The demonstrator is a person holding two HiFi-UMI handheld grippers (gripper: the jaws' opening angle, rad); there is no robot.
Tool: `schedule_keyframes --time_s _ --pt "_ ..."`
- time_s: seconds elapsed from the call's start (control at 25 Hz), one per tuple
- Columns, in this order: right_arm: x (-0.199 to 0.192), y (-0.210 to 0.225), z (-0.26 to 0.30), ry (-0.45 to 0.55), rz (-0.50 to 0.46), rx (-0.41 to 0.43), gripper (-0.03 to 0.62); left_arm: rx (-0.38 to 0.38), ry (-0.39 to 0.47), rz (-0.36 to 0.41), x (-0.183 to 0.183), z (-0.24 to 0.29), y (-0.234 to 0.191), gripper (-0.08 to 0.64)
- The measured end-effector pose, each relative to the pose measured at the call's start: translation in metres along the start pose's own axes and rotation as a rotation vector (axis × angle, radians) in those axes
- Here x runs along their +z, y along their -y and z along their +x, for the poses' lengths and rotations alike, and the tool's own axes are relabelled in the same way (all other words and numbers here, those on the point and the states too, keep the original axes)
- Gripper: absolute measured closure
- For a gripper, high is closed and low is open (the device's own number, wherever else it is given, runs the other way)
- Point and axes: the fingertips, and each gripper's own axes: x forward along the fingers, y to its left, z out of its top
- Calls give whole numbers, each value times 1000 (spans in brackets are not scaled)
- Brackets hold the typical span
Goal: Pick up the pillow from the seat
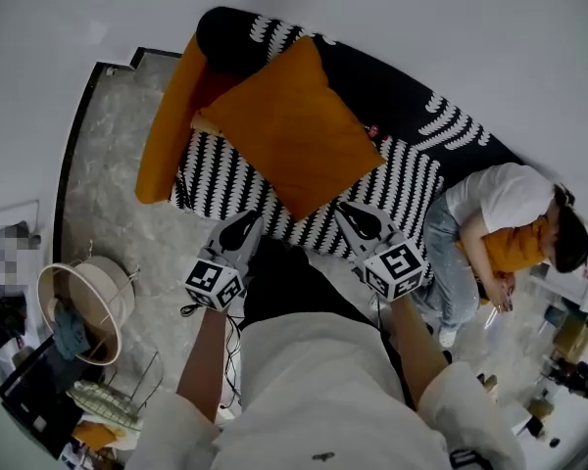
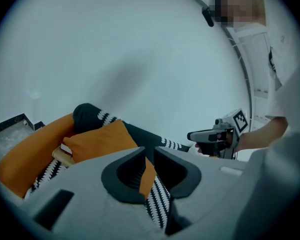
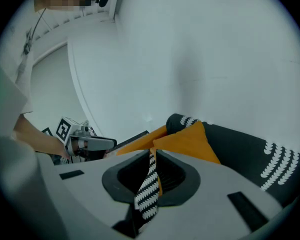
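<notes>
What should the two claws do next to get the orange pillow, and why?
Probably open both: the left claw and right claw are shut and hang short of the pillow, which lies on the striped seat.

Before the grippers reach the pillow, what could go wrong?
Both the left gripper and the right gripper are shut; unless they open, they may only push the pillow across the seat. A person sits at the right end of the sofa, near the right gripper; a wide lift could brush them.
</notes>
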Motion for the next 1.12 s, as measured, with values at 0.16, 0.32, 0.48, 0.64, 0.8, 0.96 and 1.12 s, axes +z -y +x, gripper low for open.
schedule_keyframes --time_s 0.16,0.32,0.48,0.64,0.8,0.96,1.12 --pt "-10 46 35 -67 -2 -83 583 24 -81 -88 -23 34 -40 506" --pt "-20 76 72 -142 -7 -128 491 -16 -153 -163 -41 65 -60 477" --pt "-28 100 111 -206 -29 -147 453 -43 -186 -216 -55 94 -89 434" --pt "-39 123 146 -279 -71 -165 384 8 -187 -256 -72 117 -126 410" --pt "-59 149 178 -360 -99 -184 316 65 -240 -287 -100 131 -161 383" --pt "-67 180 194 -398 -95 -205 290 95 -280 -355 -123 145 -183 334" --pt "-78 207 206 -448 -113 -205 258 169 -276 -497 -144 156 -202 250"
